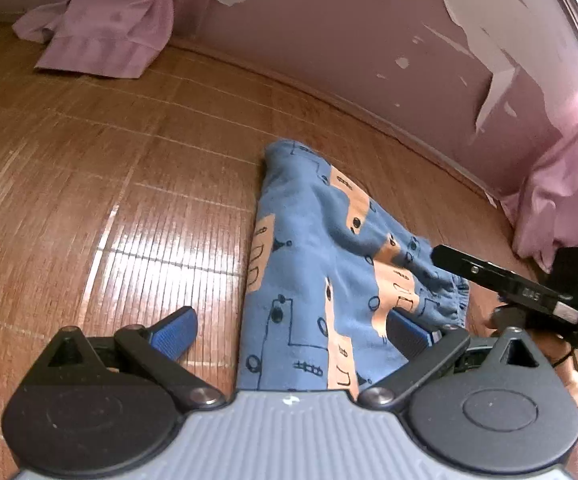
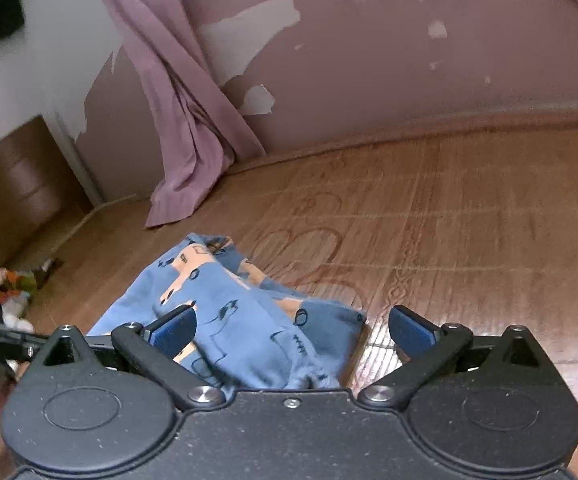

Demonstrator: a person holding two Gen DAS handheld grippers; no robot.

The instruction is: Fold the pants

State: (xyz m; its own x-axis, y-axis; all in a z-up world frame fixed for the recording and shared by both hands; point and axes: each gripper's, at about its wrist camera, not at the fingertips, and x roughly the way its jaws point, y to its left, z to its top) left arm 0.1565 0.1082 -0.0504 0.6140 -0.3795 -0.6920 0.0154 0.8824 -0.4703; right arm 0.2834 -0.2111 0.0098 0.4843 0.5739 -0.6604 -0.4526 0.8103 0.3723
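The left tool (image 1: 291,330) is hovering with its blue-padded fingers (image 1: 177,330) spread wide and released, gripping nothing; the pants (image 1: 309,280) are lying between and beyond them, the right-hand pad sitting over the cloth near the gathered waistband edge. The right tool (image 2: 293,330) is likewise hanging released, its fingers (image 2: 411,330) spread apart, one over the pants (image 2: 241,320) and the other over bare floor. In the left wrist view, the right tool is showing as a black bar (image 1: 501,280) reaching in just above the waistband. The pants, blue with peach vehicle prints, are lying folded lengthwise into a narrow strip on the wooden floor (image 1: 109,184), slightly rumpled. Farther out, pink curtains (image 2: 185,120) are draping down to the floor against a pink wall (image 1: 349,40) with peeling paint.
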